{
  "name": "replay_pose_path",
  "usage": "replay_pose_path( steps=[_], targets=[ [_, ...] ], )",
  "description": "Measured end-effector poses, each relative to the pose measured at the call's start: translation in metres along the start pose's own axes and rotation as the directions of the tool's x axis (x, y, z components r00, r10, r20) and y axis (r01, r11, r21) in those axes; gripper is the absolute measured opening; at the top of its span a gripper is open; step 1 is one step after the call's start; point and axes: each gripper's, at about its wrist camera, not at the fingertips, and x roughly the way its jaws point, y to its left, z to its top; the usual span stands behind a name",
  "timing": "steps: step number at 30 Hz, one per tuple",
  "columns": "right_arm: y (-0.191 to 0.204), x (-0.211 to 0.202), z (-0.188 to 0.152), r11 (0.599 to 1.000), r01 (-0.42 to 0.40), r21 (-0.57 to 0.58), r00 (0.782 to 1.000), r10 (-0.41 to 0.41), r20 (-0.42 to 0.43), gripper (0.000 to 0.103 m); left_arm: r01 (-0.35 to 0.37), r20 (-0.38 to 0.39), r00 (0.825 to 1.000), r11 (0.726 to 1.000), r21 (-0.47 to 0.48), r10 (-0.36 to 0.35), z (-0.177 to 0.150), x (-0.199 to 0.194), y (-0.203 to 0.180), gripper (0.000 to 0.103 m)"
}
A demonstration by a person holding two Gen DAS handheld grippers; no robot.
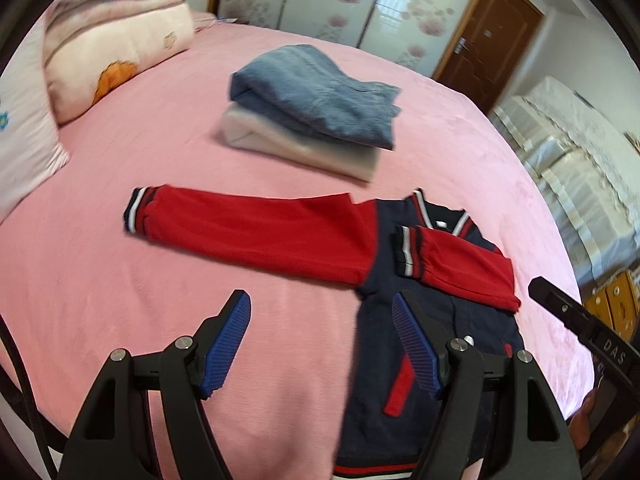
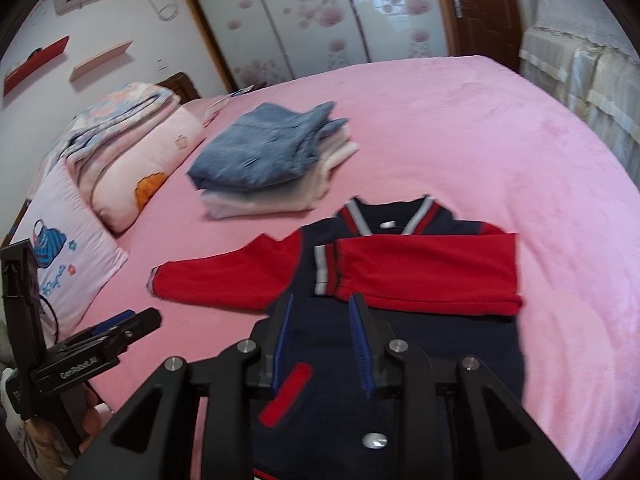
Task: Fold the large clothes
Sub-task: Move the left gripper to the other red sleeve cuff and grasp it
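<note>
A navy jacket (image 1: 380,364) with red sleeves lies flat on the pink bed (image 1: 120,280). Its right sleeve (image 1: 464,268) is folded across the chest. Its left sleeve (image 1: 256,232) stretches out to the left. My left gripper (image 1: 322,304) is open and empty, held above the bed at the jacket's left edge. My right gripper (image 2: 322,304) is open and empty, held over the jacket's body (image 2: 420,332), just below the folded sleeve (image 2: 428,276). The left gripper also shows in the right wrist view (image 2: 132,320), at the lower left.
A stack of folded clothes, jeans (image 1: 312,96) on a white garment (image 1: 300,144), sits further back on the bed. Pillows and folded quilts (image 1: 112,48) lie at the left. A wardrobe (image 1: 340,0), a door (image 1: 492,40) and covered furniture (image 1: 580,152) stand beyond the bed.
</note>
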Motion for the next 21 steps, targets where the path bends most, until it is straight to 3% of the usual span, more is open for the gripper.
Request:
replay_pose_path(
  steps=[5, 8, 14, 21],
  targets=[
    [0.033, 0.026, -0.003, 0.999, -0.03, -0.038, 0.999, 0.03, -0.015, 0.028, 0.004, -0.015, 1.0, 0.997, -0.081, -0.005, -0.001, 0.018, 0.034, 0.072],
    [0.048, 0.047, -0.008, 0.997, -0.051, -0.059, 0.998, 0.048, -0.052, 0.028, 0.039, -0.023, 0.999, 0.985, -0.168, -0.043, -0.004, 0.035, 0.059, 0.072],
    [0.064, 0.083, -0.018, 0.994, -0.07, -0.082, 0.991, 0.06, -0.115, 0.028, 0.129, 0.009, 0.991, 0.924, -0.36, -0.134, -0.007, 0.077, 0.11, 0.072],
    [0.06, 0.105, -0.02, 0.995, -0.066, -0.069, 0.989, 0.056, -0.14, 0.028, 0.156, 0.061, 0.988, 0.851, -0.502, -0.144, -0.002, 0.121, 0.145, 0.065]
  ],
)
